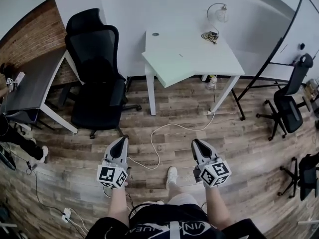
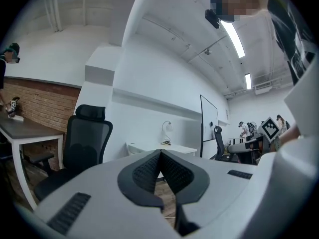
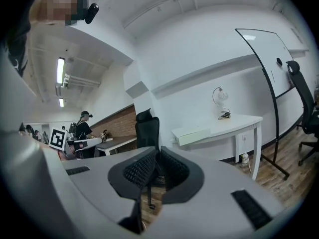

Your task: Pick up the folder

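A pale green folder [image 1: 168, 66] lies on the front left corner of the white table [image 1: 209, 54] and overhangs its edge; in the right gripper view the folder [image 3: 194, 135] shows as a thick pale slab on the table's near end. Both grippers are held low over the wooden floor, well short of the table and pointing toward it. My left gripper [image 1: 121, 141] is shut with nothing between its jaws, which meet at the tips [image 2: 160, 153]. My right gripper [image 1: 198, 144] is shut and empty too [image 3: 156, 151].
A black office chair [image 1: 94, 68] stands left of the table, next to a grey desk [image 1: 35, 81] by the brick wall. A white cable [image 1: 160, 133] loops across the floor. A whiteboard stand [image 1: 294, 34] and more chairs [image 1: 289, 106] are at the right. A lamp [image 1: 218, 13] sits on the table.
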Demonstrator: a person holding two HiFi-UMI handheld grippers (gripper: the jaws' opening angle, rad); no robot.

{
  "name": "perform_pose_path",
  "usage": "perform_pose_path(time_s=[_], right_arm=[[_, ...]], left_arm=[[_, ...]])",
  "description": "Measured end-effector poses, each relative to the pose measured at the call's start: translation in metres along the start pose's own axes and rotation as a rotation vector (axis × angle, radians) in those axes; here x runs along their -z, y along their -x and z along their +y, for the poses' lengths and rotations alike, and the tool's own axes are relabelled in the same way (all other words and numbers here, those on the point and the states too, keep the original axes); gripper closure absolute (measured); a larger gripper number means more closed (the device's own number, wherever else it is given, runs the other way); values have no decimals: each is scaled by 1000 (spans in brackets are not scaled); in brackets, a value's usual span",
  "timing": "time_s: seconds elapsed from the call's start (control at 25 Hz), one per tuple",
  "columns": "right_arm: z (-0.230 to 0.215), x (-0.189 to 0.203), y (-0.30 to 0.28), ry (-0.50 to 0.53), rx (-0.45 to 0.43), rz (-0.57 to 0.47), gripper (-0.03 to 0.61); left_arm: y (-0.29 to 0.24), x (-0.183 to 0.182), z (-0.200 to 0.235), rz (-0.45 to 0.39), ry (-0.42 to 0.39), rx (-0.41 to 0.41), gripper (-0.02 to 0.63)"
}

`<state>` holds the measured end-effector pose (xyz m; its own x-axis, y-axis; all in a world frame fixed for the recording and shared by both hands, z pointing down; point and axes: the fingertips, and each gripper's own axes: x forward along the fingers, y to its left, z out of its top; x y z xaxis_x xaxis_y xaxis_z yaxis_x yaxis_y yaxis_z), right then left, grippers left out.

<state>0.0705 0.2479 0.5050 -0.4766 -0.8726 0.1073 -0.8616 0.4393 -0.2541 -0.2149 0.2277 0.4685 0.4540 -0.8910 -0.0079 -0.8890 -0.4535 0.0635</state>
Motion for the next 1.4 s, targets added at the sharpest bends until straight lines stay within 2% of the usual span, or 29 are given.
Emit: perform_pose_path(time_s=[0.16,0.4,0.44,0.52,0.8,1.08,1.4], right_arm=[[-19,-6,-23,28,-15,28,532],[-52,-13,-63,-3,-37,53,529],[-57,-13,-69,-8,-40,60,516],[-68,-13,-82,-16,-43,71,451],[-104,-23,-117,-36,-67,78,403],[-136,-26,-138,-53,-80,87,388],[-156,-32,-149,-67,-91,77,388]], left_arm=[[-29,1,5,14,7,-8,600],[-73,6,14,37,15,-31,600],[-79,6,16,38,16,-35,600],[-93,7,20,42,18,-40,600],[-139,12,26,46,23,-59,600],[-180,16,20,38,21,-60,600],[-202,13,19,26,9,-64,600]])
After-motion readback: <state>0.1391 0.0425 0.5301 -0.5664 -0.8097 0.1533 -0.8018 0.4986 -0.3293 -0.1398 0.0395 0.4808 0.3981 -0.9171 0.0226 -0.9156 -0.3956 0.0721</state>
